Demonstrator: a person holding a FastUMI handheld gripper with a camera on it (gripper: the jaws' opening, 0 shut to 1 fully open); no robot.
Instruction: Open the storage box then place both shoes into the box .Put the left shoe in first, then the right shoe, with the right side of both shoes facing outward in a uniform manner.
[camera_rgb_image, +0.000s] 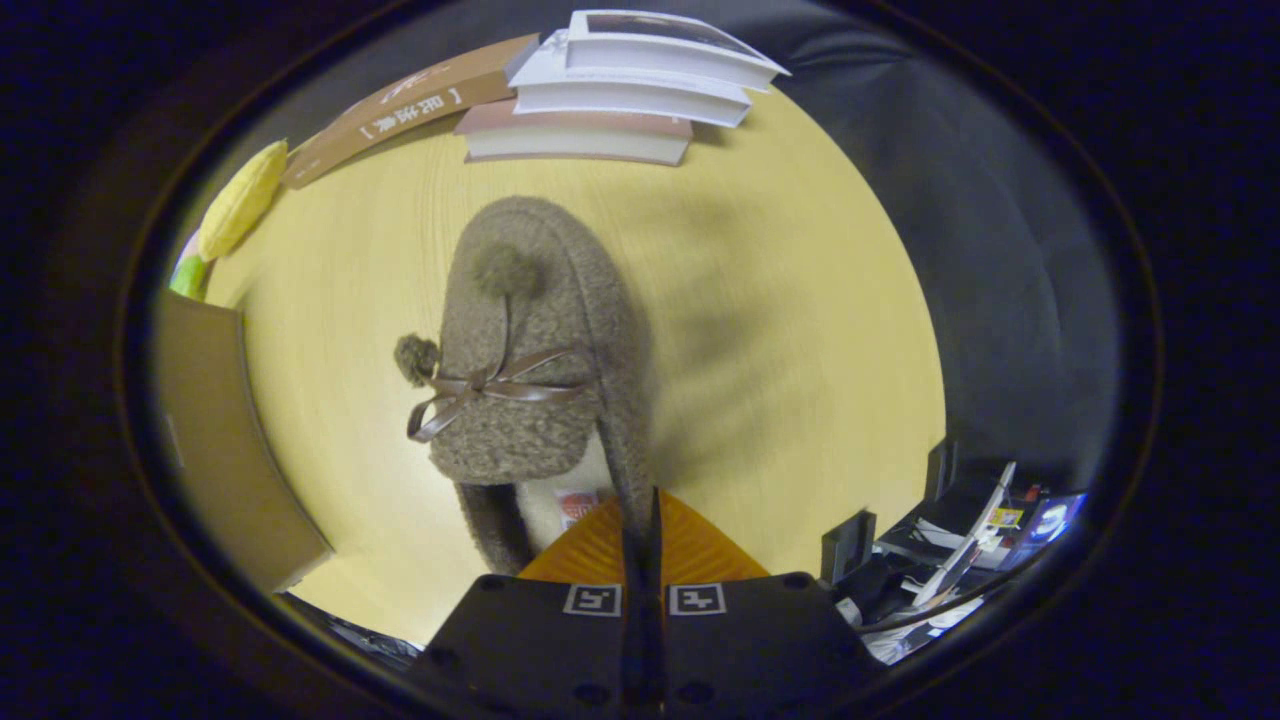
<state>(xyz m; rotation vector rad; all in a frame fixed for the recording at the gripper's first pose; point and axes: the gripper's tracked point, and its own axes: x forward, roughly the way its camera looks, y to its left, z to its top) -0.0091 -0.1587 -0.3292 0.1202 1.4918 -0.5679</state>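
A brown fuzzy shoe (530, 370) with two pom-poms and a brown ribbon bow hangs just ahead of my fingers, toe pointing away, over the yellow table (790, 330). My gripper (641, 525) is shut on the shoe, its fingers pinched on the side rim of the collar near the heel. The pale lining shows inside the opening. A shadow falls on the table to the shoe's right, so the shoe looks lifted. A brown cardboard box wall (220, 440) stands close on the left of the shoe.
A stack of three books (620, 95) lies at the far side of the table. A long brown cardboard piece (410, 105) lies beside them. A yellow and green plush toy (235, 205) sits beyond the box. Cluttered gear (960, 550) lies past the table's right edge.
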